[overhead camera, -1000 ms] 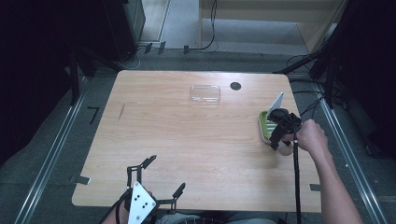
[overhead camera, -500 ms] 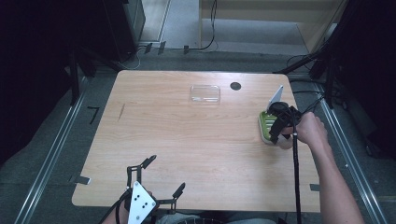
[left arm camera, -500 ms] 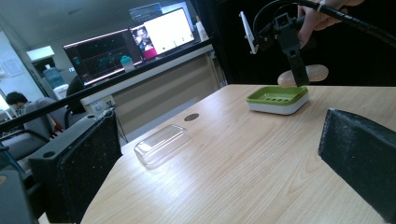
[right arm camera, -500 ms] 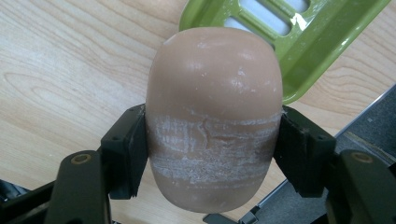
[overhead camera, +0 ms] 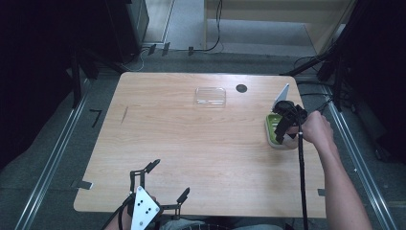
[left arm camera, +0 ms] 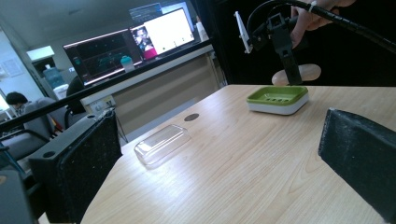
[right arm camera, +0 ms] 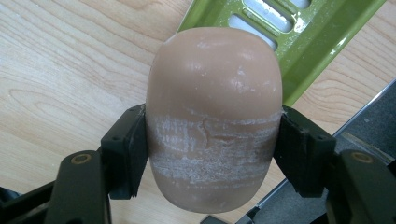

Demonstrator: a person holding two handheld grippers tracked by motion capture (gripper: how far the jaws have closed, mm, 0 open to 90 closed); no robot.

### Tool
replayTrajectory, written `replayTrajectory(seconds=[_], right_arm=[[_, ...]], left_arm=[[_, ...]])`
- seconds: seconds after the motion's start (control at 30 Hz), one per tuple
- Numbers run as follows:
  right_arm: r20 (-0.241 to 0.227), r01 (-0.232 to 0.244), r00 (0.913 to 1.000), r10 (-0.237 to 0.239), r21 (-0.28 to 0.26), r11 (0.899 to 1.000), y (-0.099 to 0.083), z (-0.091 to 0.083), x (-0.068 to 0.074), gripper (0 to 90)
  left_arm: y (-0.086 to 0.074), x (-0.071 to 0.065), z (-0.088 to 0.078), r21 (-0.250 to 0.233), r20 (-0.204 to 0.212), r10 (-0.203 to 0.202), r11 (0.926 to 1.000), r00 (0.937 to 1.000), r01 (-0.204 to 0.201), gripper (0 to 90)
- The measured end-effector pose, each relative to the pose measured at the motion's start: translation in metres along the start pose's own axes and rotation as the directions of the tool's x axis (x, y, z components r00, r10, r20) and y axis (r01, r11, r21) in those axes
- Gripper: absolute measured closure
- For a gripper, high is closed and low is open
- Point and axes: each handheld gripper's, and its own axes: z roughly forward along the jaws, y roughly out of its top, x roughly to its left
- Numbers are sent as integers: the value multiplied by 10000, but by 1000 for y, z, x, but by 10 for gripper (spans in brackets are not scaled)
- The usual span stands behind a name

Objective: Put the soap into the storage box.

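A beige oval soap bar (right arm camera: 215, 93) sits clamped between the black pads of my right gripper (right arm camera: 212, 144), which is shut on it. The bar hangs over the near edge of a green and white soap dish (right arm camera: 299, 37). In the high view the right gripper (overhead camera: 286, 127) is over the dish (overhead camera: 273, 130) at the table's right edge. The left gripper view shows the soap (left arm camera: 301, 73) a little above and behind the dish (left arm camera: 278, 98). My left gripper (overhead camera: 168, 179) stands open near the front edge, its jaws (left arm camera: 219, 158) wide apart with nothing between them.
A clear plastic lid (overhead camera: 210, 96) lies on the far middle of the wooden table (overhead camera: 191, 139), also seen as the lid (left arm camera: 161, 144) ahead of the left gripper. A black round spot (overhead camera: 241, 88) is beside it. The table's right edge runs close to the dish.
My right hand has drifted slightly toward the far side over the dish, still shut on the soap. The left gripper has stayed put.
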Motion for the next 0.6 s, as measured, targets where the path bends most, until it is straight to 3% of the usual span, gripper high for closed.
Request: replayTrajectory(seconds=[0.6], right_arm=[[-77, -452, 9990, 451, -208, 9988, 8, -1, -11, 338]], left_arm=[[0, 0, 0, 6, -3, 8, 10000, 10000, -8, 0]])
